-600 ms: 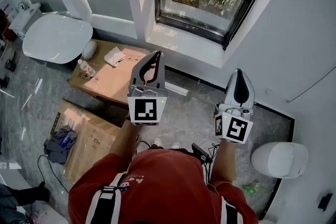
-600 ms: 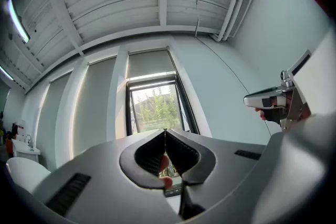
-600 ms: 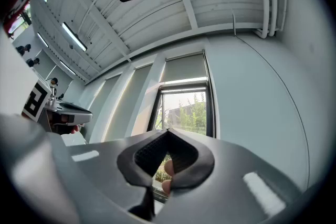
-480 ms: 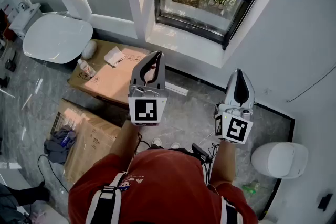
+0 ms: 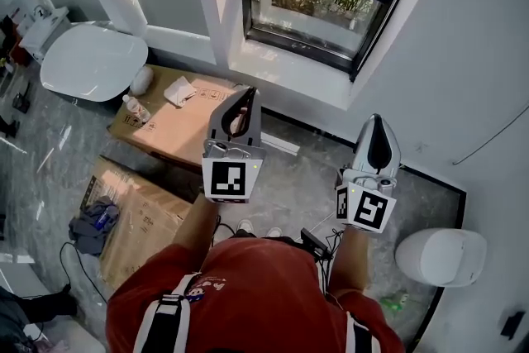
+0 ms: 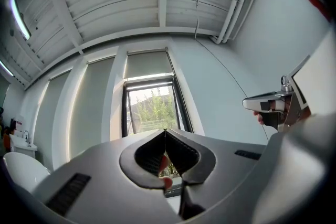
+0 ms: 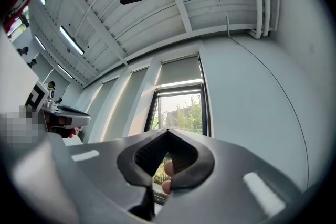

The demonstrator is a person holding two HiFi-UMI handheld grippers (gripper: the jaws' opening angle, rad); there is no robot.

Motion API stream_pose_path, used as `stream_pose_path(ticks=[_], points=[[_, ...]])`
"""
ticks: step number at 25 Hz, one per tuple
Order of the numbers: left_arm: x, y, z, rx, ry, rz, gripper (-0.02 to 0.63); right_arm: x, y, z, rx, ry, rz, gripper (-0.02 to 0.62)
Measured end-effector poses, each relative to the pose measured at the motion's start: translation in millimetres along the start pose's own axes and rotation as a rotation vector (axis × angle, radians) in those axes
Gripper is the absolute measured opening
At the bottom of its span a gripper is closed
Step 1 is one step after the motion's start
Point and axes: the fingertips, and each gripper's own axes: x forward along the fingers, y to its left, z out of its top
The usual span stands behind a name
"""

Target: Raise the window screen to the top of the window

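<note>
— Where's the window screen (image 6: 147,64)?
— It looks like the grey panel across the upper window (image 5: 318,4), ahead and untouched.
— And the claws?
— Left claw (image 5: 245,95) and right claw (image 5: 374,121) are both pressed together, empty and tilted up toward it. They're well short, probably readying the reach.

A cardboard box (image 5: 169,128) at centre left bears a small bottle (image 5: 135,107) and crumpled paper (image 5: 180,90); a second box (image 5: 145,219) lies below it. A white oval fixture (image 5: 92,60) sits at upper left.
</note>
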Motion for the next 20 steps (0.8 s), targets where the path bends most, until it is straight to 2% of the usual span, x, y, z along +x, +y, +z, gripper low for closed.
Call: stream_pose_path(ticks=[4, 9, 16, 20], points=[[0.9, -15.1, -7.9, -0.071, -0.005, 0.015, 0.006, -10.6, -16.8, -6.3, 0.002, 0.007, -0.002, 0.011], [-1.3, -33.4, -17.6, -0.021, 0.045, 0.007, 0.006, -20.8, -33.7, -15.6, 0.005, 0.018, -0.007, 0.011], [10.6, -41.9, -21.8, -0.02, 0.017, -0.012, 0.006, -14.3, -36.6, -26.6, 0.005, 0.019, -0.009, 0.011], [29.6, -30.0, -34.7, -0.056, 0.009, -0.016, 0.006, 7.4, -31.2, -34.3, -0.019, 0.019, -0.004, 0.011]])
